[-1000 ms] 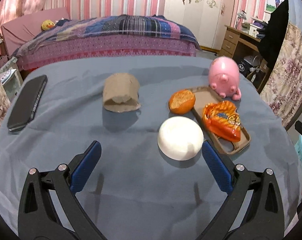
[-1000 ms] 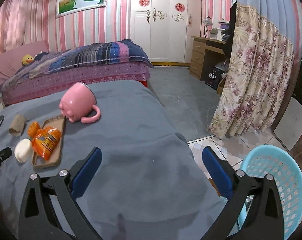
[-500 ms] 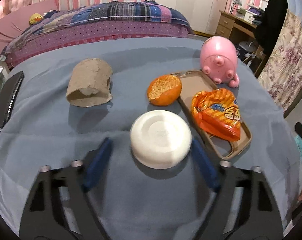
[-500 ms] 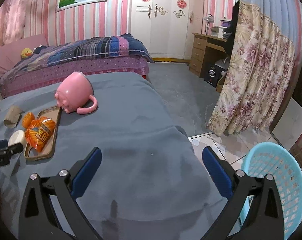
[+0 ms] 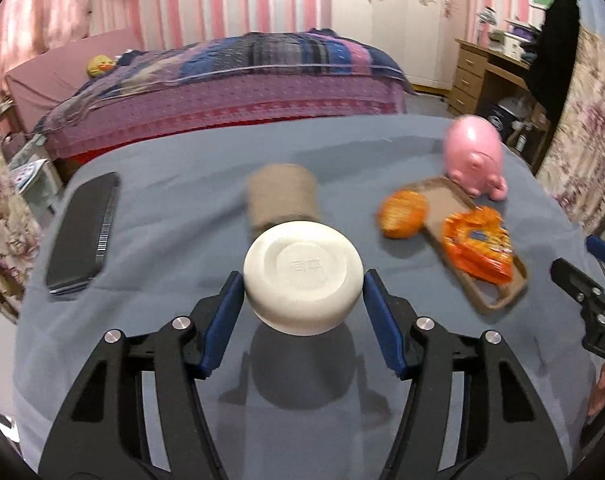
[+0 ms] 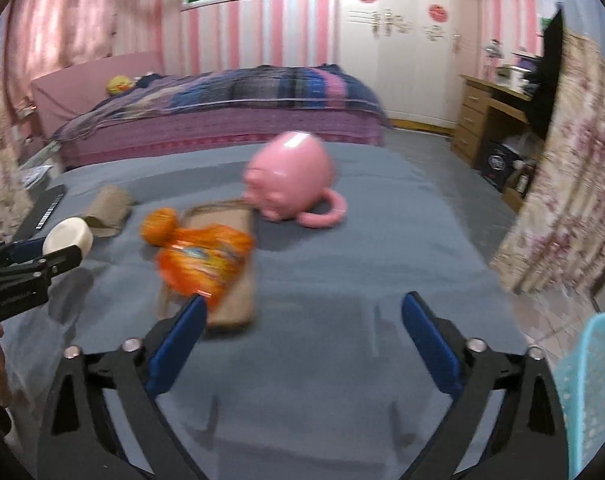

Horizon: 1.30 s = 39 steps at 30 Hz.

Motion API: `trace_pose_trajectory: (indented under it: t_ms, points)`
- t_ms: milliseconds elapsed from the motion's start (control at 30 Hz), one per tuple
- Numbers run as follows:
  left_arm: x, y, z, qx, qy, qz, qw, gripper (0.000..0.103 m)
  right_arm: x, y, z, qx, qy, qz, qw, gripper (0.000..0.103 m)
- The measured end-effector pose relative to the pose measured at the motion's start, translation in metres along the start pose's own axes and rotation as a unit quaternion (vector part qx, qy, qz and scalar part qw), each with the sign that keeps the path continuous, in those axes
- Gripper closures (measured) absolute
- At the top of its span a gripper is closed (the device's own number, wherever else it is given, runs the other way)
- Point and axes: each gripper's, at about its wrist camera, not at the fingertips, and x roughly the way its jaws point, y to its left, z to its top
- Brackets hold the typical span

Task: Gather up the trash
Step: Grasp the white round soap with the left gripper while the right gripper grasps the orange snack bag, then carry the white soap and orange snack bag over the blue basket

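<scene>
My left gripper (image 5: 303, 290) is shut on a round white lid-like disc (image 5: 302, 270) and holds it above the grey tablecloth; its shadow lies below. The disc also shows in the right wrist view (image 6: 68, 236). Behind it lie a cardboard tube (image 5: 282, 198), an orange peel (image 5: 402, 214) and an orange snack wrapper (image 5: 478, 246) on a brown phone case (image 5: 446, 196). My right gripper (image 6: 300, 320) is open and empty, just in front of the wrapper (image 6: 206, 258). A light blue basket (image 6: 590, 384) stands on the floor at the right.
A pink pig-shaped mug (image 5: 474, 156) lies at the back right of the table. A black phone (image 5: 84, 228) lies at the left. A bed (image 5: 230, 80) stands behind the table, a wooden desk (image 5: 490, 76) and flowered curtain at the right.
My left gripper moved forward, closed on the white disc and lifted it off the cloth. My right gripper swung left toward the snack wrapper and stayed open.
</scene>
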Motion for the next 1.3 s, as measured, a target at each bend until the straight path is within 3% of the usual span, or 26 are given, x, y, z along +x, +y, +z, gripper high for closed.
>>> trace_pose_trajectory:
  t_ms: [133, 367, 433, 533, 600, 900, 1300]
  points:
    - [-0.008, 0.026, 0.002, -0.028, -0.011, 0.001, 0.9996, 0.043, 0.017, 0.035, 0.01, -0.029, 0.013, 0.023, 0.999, 0.03]
    - [-0.008, 0.045, 0.004, -0.033, -0.018, 0.013, 0.9992, 0.043, 0.05, 0.061, 0.016, -0.038, 0.056, 0.037, 0.997, 0.062]
    - [-0.008, 0.045, 0.004, -0.032, -0.017, 0.014, 0.9992, 0.043, 0.054, 0.066, 0.015, -0.044, 0.06, 0.035, 0.997, 0.066]
    - [-0.008, 0.044, 0.005, -0.031, -0.02, 0.011, 0.9993, 0.043, 0.056, 0.068, 0.015, -0.05, 0.056, 0.034, 0.997, 0.086]
    - [-0.009, 0.04, 0.006, -0.029, -0.022, 0.011, 0.9993, 0.043, 0.055, 0.066, 0.015, -0.046, 0.048, 0.038, 0.997, 0.091]
    - [-0.02, 0.022, 0.01, -0.019, -0.032, 0.007, 0.9993, 0.043, 0.019, 0.046, 0.019, -0.047, -0.01, 0.027, 0.998, 0.095]
    - [-0.041, -0.026, 0.017, 0.0, -0.047, -0.022, 0.9986, 0.043, -0.044, -0.025, 0.017, -0.035, -0.046, -0.012, 0.998, 0.095]
